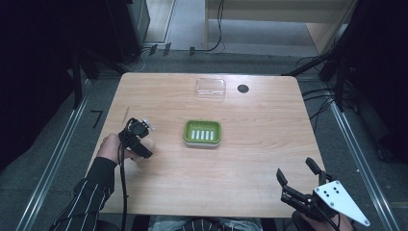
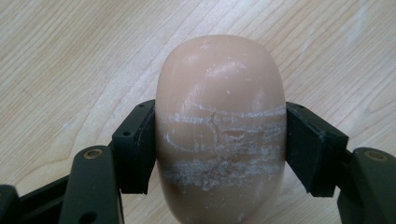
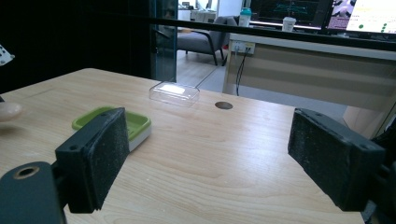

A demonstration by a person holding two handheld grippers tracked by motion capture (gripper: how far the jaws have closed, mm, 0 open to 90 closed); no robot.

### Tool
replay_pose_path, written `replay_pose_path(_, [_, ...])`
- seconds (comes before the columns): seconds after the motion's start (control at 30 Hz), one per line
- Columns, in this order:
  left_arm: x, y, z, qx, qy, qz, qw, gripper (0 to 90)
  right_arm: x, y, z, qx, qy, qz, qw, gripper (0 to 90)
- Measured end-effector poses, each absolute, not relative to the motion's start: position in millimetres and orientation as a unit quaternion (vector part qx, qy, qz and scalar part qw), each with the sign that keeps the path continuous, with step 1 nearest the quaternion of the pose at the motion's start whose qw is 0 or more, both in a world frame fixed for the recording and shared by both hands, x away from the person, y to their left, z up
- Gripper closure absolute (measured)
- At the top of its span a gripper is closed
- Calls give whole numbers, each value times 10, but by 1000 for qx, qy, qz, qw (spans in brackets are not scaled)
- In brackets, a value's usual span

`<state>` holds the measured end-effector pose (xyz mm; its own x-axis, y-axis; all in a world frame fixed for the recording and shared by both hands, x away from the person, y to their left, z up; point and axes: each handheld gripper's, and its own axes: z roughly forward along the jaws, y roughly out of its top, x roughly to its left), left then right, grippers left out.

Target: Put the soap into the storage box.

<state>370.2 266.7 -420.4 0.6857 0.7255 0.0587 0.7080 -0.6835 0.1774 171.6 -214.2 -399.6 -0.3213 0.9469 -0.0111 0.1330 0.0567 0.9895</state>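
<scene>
My right gripper (image 1: 298, 174) sits nearest me, at the near right corner of the wooden table (image 1: 260, 159), with its two black jaws spread wide and nothing between them. The grey three-cornered plate (image 1: 339, 199) on top of it points off the table's near edge. In the right gripper view the jaws (image 3: 205, 158) stand well apart over bare wood, their dark pads facing each other.

A little farther out, on the left side of the table, my left hand (image 1: 111, 148) holds the left gripper (image 1: 143, 149) low over the tabletop. Its jaws are closed on a pale, rounded bar of soap (image 2: 220, 130). In the left gripper view the pads press against both long sides of the bar, which is scuffed with whitish streaks across its middle, and wood grain shows all around it. From the high view I see the soap (image 1: 146, 146) as a pale patch just beside the black jaws; I cannot tell whether it touches the table.

Past that, near the middle of the table, lies a green soap dish (image 1: 202, 133) with white slots in its floor, well apart from both grippers.

Farther still, near the far edge, a clear plastic lid (image 1: 210, 88) lies flat, with a small dark round hole (image 1: 243, 88) just to its right
</scene>
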Motion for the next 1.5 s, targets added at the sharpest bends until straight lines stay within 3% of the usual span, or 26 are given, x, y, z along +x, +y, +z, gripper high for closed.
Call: replay_pose_path(1.5, [3900,2209,-4058,945,310,65,77,334,1721,-2145,-4000,440,616,529,383,132])
